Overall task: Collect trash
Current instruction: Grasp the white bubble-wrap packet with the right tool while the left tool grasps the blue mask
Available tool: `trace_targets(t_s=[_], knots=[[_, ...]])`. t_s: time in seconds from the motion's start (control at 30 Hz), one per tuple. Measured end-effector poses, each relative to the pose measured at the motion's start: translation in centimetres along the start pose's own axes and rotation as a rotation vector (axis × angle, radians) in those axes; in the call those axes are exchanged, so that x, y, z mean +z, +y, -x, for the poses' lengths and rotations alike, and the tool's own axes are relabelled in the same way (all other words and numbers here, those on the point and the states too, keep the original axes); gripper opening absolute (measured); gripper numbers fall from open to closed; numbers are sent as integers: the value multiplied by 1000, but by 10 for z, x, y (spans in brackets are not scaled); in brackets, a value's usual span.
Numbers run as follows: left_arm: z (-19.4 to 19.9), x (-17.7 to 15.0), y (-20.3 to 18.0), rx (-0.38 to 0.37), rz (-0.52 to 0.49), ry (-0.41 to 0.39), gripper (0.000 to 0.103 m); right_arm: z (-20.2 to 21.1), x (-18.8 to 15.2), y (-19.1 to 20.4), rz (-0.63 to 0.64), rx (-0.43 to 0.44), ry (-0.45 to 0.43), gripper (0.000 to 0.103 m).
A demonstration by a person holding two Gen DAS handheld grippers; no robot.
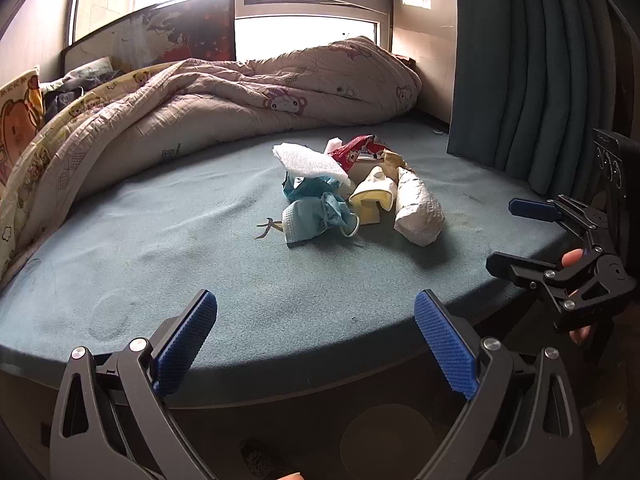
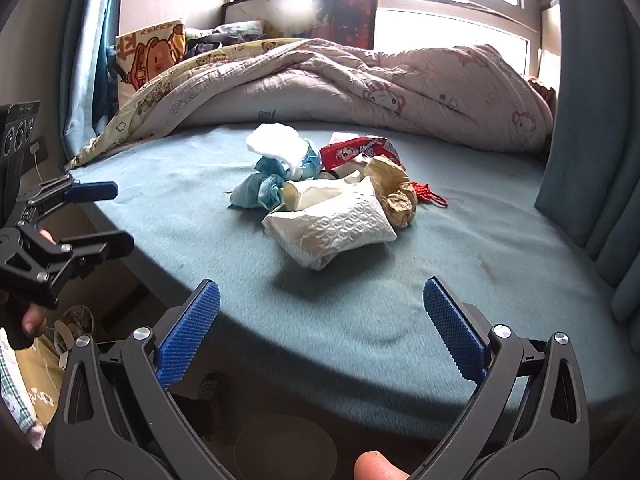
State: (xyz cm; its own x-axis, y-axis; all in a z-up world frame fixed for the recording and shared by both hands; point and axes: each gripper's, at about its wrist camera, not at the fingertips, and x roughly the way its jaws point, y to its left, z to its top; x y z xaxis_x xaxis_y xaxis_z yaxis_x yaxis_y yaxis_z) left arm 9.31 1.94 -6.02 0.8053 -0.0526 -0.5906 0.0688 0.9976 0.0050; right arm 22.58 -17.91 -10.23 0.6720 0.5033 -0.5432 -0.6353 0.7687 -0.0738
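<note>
Paper and crumpled masks in trash pile (image 2: 324,196) look light, soft; pinch white wrapper (image 2: 332,228) mid-body; left gripper (image 1: 316,344) and right gripper (image 2: 322,328) both spread, empty

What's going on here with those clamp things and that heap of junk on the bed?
A person holds a claw in each hand and is about to pick up trash from the bed. The left claw and right claw are both open and empty, near the bed's edge. Ahead of them lies the trash pile: a white padded bag, blue face masks, a red wrapper, crumpled brown paper and white foam. Nothing has been grabbed yet.
</note>
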Motion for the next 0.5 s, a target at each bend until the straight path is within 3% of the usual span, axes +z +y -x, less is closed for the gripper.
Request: trace_targets(t_s=[0.1,0.33,0.5], knots=[[-18,3,10,8,28,2,97,-35,13,-7,-31,22,39,98],[-55,10,25,7,53,32,97,-89,39,-9,-61,-45,104,98],[-72,26,22,-8,49,35,97,-89,37,-17,-88,-47,87,79]])
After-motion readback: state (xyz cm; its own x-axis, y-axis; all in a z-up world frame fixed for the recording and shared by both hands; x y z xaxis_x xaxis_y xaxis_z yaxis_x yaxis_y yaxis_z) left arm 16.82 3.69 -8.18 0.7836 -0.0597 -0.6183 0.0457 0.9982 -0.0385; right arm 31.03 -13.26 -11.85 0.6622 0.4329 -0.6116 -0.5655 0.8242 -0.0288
